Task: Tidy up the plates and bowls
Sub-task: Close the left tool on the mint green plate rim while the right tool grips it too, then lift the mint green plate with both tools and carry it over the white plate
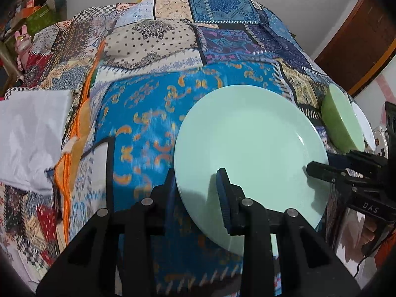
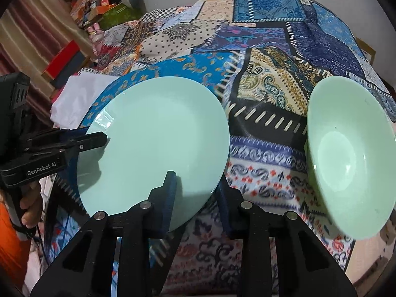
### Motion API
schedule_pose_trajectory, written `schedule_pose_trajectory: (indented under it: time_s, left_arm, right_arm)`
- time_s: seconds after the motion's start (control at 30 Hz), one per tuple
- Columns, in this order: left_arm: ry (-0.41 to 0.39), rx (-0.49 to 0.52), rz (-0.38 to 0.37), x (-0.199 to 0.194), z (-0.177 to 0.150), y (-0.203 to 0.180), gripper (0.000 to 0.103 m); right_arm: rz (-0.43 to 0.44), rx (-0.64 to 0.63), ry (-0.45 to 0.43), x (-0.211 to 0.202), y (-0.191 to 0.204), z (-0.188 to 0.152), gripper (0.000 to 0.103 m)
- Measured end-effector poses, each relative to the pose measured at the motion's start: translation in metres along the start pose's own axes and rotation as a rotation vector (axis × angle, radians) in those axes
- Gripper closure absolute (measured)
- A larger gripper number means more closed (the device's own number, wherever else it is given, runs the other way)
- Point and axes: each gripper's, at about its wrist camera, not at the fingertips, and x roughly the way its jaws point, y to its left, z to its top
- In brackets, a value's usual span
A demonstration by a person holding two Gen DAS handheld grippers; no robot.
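the pale green plate (image 1: 247,148) is being pinched at opposite rims, over the patchwork cloth (image 1: 148,123), by the left gripper (image 1: 198,188) and right gripper (image 2: 195,190), both nearly closed on it; it is best being kept level. one plate and one bowl (image 2: 351,158), just beside it, are being counted.

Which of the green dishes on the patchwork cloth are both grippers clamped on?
The flat plate, not the deeper bowl beside it. The left gripper and right gripper each pinch the plate's rim; the bowl sits untouched.
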Motion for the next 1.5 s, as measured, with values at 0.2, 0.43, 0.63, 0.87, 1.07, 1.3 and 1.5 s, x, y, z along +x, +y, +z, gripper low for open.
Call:
schedule_pose_trajectory:
  time_s: [0.2, 0.43, 0.63, 0.87, 1.07, 1.3, 1.5]
  left_arm:
    - [0.027, 0.004, -0.01, -0.017, -0.035, -0.003, 0.072]
    - [0.028, -0.04, -0.045, -0.022, -0.047, 0.003, 0.072]
    - [0.015, -0.038, -0.048, -0.018, -0.046, -0.002, 0.069]
    - [0.007, -0.083, -0.039, -0.024, -0.047, -0.004, 0.069]
    - [-0.004, -0.097, -0.046, -0.036, -0.053, -0.01, 0.069]
    - [-0.056, -0.083, -0.05, -0.069, -0.058, -0.025, 0.069]
    - [-0.09, -0.061, -0.052, -0.097, -0.064, -0.041, 0.069]
  right_arm:
    - [0.031, -0.04, 0.002, -0.008, 0.009, -0.011, 0.074]
    - [0.038, -0.029, 0.011, 0.002, 0.002, -0.003, 0.074]
    - [-0.006, -0.073, 0.012, 0.008, 0.014, -0.004, 0.071]
    - [0.027, -0.012, -0.013, -0.006, 0.004, -0.006, 0.076]
    - [0.029, -0.007, -0.048, -0.025, 0.008, -0.015, 0.079]
    - [0.047, 0.015, -0.096, -0.05, 0.009, -0.022, 0.079]
    - [0.05, 0.018, -0.133, -0.076, 0.011, -0.032, 0.079]
